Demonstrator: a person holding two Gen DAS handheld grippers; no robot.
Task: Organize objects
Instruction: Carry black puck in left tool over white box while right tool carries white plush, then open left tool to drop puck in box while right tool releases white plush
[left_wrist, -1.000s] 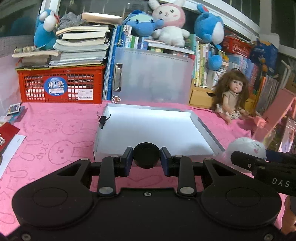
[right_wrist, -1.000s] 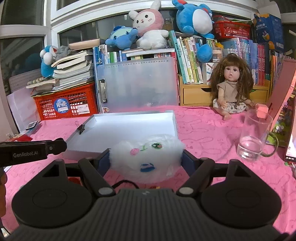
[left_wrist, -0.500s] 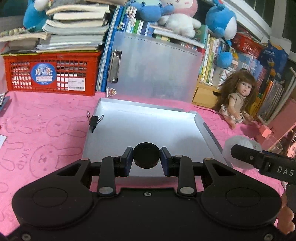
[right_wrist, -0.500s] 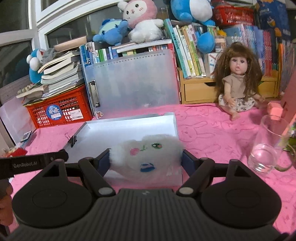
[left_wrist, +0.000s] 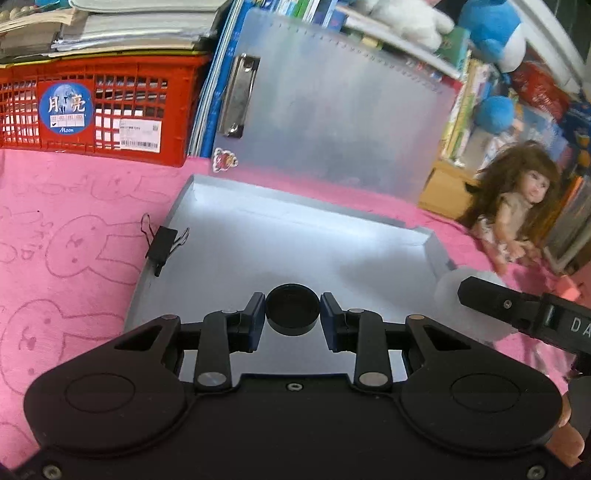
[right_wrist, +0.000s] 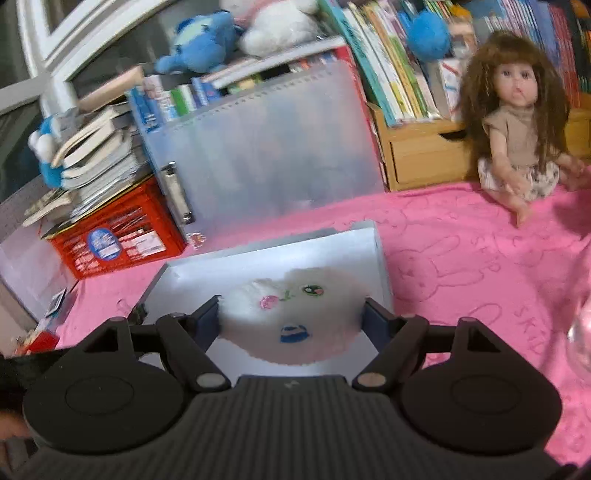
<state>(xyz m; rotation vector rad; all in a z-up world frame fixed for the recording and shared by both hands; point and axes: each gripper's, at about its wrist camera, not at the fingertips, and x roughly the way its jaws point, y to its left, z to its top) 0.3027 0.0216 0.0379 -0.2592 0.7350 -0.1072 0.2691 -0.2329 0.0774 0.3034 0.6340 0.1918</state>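
left tool (left_wrist: 293, 312) clamped on black cap (left_wrist: 292, 309) | right tool (right_wrist: 291, 320) clamped on white plush (right_wrist: 295, 317)

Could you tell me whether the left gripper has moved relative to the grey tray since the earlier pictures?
Yes. The left gripper, shut on the black cap, has advanced over the grey tray; earlier it sat short of the near rim.

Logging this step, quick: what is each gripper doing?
Left gripper: shut on a black cap.
Right gripper: shut on a white plush.
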